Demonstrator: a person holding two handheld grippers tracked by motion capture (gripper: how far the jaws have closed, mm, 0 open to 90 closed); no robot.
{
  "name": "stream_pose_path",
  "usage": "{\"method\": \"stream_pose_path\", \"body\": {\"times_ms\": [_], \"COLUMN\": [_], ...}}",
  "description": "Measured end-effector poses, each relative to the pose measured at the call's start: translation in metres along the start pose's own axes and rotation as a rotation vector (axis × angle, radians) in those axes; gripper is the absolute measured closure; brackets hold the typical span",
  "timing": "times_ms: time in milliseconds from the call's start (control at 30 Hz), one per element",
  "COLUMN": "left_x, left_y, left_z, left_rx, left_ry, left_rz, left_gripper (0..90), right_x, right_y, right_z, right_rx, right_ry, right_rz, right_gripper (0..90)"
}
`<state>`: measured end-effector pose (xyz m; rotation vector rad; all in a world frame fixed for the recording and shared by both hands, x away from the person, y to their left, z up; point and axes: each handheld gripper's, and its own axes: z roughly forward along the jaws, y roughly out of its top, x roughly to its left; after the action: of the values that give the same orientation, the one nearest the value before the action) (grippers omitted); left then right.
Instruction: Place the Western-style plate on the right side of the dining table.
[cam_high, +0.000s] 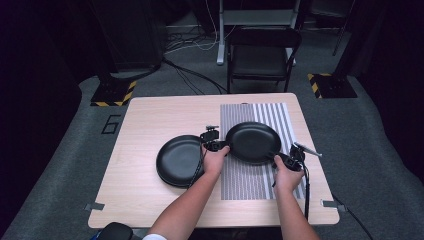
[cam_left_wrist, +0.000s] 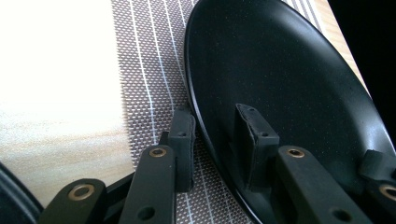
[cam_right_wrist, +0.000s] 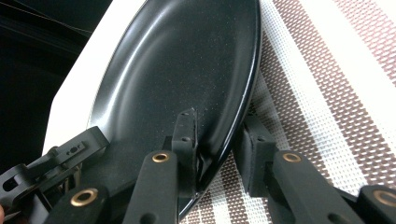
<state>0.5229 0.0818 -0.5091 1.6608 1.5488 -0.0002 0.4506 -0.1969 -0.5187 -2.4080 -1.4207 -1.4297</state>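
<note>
A black plate sits over the striped placemat, and both grippers hold it by opposite rims. My left gripper grips its left rim. In the left gripper view this gripper has one pad under the rim and one on the plate. My right gripper grips the near right rim. In the right gripper view it clamps the plate edge the same way. A second black plate lies on the wooden table to the left, just behind the left hand.
A dark folding chair stands beyond the table's far edge. Yellow-black marked stand bases and cables lie on the grey carpet. The placemat runs close to the table's right edge.
</note>
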Motion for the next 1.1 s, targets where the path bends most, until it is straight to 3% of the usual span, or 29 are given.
{"method": "stream_pose_path", "body": {"times_ms": [300, 733, 833, 867, 900, 1000, 1100], "left_x": [-0.001, -0.003, -0.004, -0.004, -0.004, 0.000, 0.005], "left_y": [-0.001, -0.003, -0.003, -0.001, -0.001, 0.004, 0.004], "left_z": [0.000, -0.002, -0.004, -0.010, -0.010, -0.015, -0.015], "left_rx": [0.015, 0.034, 0.015, -0.017, -0.017, -0.041, -0.037], "left_ry": [0.002, 0.001, 0.007, 0.011, 0.011, -0.024, -0.010], "left_rz": [0.007, 0.015, 0.015, 0.047, 0.047, -0.007, -0.013], "left_gripper": [68.7, 61.6, 59.6, 56.9, 56.7, 55.8, 55.6], "right_x": [0.000, 0.002, 0.002, 0.001, 0.001, 0.001, 0.002], "right_y": [-0.001, -0.003, -0.002, -0.002, -0.002, -0.001, -0.001], "right_z": [-0.001, -0.005, -0.007, -0.008, -0.008, -0.009, -0.010], "right_rx": [-0.004, -0.045, -0.053, -0.053, -0.053, -0.063, -0.067], "right_ry": [-0.030, -0.105, -0.102, -0.095, -0.095, -0.095, -0.095], "right_rz": [-0.014, -0.079, -0.074, -0.072, -0.072, -0.068, -0.063], "right_gripper": [66.7, 64.1, 63.9, 63.8, 63.8, 62.9, 61.8]}}
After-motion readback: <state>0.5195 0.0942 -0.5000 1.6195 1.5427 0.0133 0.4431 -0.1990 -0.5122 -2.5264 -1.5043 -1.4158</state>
